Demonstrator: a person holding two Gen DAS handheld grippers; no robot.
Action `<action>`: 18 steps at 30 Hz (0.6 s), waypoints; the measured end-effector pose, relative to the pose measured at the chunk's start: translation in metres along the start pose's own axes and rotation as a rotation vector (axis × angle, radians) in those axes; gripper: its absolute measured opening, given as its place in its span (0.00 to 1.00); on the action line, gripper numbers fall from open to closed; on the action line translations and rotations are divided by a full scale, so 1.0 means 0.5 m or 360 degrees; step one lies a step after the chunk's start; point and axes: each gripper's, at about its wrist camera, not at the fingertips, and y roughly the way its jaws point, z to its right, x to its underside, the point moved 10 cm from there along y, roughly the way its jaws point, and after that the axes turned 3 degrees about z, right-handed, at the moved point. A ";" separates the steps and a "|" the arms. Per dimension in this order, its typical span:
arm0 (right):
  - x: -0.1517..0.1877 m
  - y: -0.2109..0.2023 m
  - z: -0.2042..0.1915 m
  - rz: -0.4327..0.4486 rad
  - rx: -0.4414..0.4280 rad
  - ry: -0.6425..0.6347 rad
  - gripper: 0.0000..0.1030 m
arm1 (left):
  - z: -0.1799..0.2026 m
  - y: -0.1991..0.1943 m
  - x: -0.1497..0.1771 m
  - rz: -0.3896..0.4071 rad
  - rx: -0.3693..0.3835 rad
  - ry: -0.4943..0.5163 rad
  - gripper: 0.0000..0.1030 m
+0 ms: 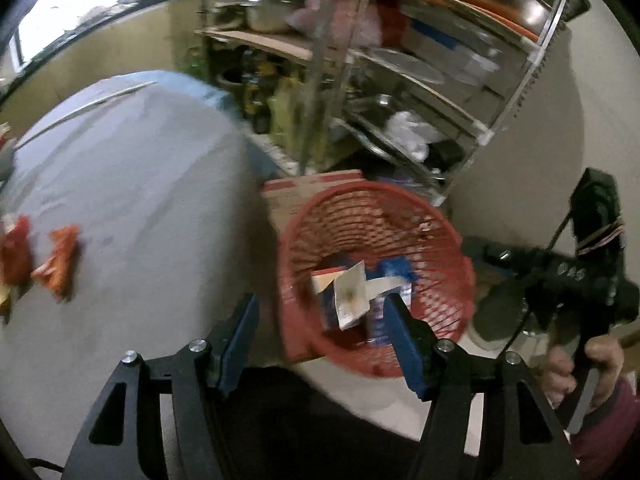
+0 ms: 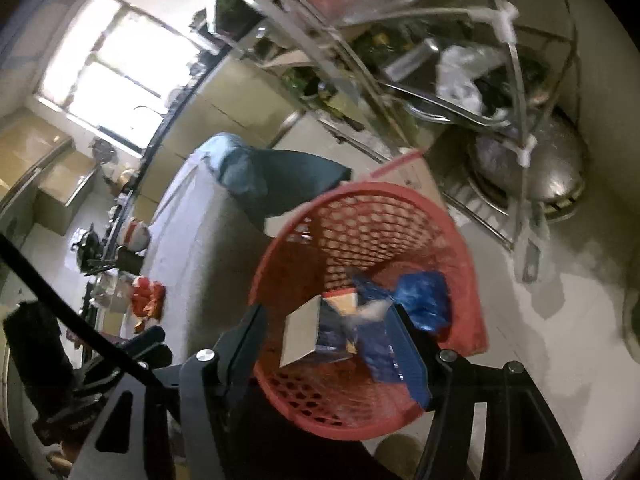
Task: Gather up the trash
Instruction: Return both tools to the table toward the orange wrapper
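Observation:
A red mesh basket (image 1: 436,240) (image 2: 360,192) stands on the floor beside a table draped in grey cloth (image 1: 132,184). In it lie a white stained paper (image 1: 352,296), blue wrappers (image 2: 424,300) and a small carton with a grey flap (image 2: 302,336). My left gripper (image 1: 322,336) hangs open over the basket's near rim, its blue pads touching nothing. My right gripper (image 2: 328,348) is open above the basket too, with the trash lying below the gap; it shows in the left wrist view (image 1: 580,280), held by a hand (image 1: 596,364). Orange wrappers (image 1: 56,260) (image 2: 148,296) lie on the table.
A metal rack (image 1: 420,92) (image 2: 460,80) with pots, pans and bags stands just behind the basket. A cardboard box (image 1: 304,188) leans against the basket's far side. Pale floor (image 2: 560,340) lies to the basket's right. A bright window (image 2: 116,68) is beyond the table.

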 end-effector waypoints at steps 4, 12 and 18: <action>0.008 0.025 -0.087 -0.0021 -0.0078 -0.0130 0.63 | -0.087 -0.046 0.047 0.0023 -0.0185 -0.0093 0.63; 0.068 0.109 -0.306 -0.0152 -0.0253 -0.0402 0.63 | -0.309 -0.160 0.158 0.0093 -0.0492 -0.0411 0.63; 0.139 0.171 -0.419 -0.0277 -0.0331 -0.0539 0.63 | -0.454 -0.232 0.246 0.0128 -0.0676 -0.0663 0.63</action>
